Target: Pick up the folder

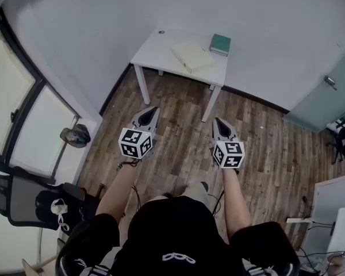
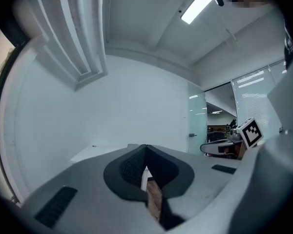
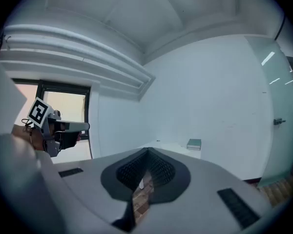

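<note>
Folder (image 1: 191, 57): cream, shut, lies flat on the white desk (image 1: 155, 50), approx mid-top, w/ a green book (image 1: 220, 44) just beside it toward the wall on the right. Its long axis slants far-left to near-right in the head view, skew to the desk's front edge. No trays/bins/boxes in sight. Whether the folder has anything in it can't be told.

The desk is well apart from the person, straight ahead across bare wood floor (image 1: 178, 131). Folder sits roughly btwn the two gripper lines, so neither side looks clearly nearer, maybe the right by a hair.

Left hand-held gripper (image 1: 152, 110): jaws pressed together, nothing btwn them. It points level at the wall.

Right hand-held gripper (image 1: 217, 121): same, pressed together and empty, tipped slightly down. Its own view catches the green book on the desk, folder not made out there.

Prob. next: walk fwd, spread the jaws.
</note>
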### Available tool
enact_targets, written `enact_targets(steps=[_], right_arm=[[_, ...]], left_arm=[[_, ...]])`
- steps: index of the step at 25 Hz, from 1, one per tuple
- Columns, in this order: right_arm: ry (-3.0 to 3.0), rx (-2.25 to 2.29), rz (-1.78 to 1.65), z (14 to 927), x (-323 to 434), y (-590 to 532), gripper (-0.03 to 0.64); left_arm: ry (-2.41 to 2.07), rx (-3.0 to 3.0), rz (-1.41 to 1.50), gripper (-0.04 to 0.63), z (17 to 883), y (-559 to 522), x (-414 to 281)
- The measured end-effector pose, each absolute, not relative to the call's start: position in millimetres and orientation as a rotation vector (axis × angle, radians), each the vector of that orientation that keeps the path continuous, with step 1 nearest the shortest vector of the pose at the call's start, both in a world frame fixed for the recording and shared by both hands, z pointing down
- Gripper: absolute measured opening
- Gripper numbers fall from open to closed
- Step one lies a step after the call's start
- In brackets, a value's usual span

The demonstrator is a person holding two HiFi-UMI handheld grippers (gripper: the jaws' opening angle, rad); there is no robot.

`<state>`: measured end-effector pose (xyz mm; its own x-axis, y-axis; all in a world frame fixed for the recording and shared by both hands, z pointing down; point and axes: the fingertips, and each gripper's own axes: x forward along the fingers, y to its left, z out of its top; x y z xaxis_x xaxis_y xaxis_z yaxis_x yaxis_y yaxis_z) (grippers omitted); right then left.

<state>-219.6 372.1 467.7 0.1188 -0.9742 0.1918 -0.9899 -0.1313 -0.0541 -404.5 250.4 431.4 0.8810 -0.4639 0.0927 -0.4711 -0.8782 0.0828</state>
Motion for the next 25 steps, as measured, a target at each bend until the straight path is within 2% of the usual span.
enact_targets(steps=[14, 25], right_arm=[[-1.994, 2.355, 0.32, 471.8, -246.9, 401.4, 0.023], [-1.955, 2.324, 0.397, 495.1, -225.1, 377.5, 0.023]], left_arm=[[-0.656, 2.946, 0.15, 0.021, 445.9, 278.5, -419.3], [-0.67, 2.918, 0.18, 0.021, 460.5, 249.7, -401.5]])
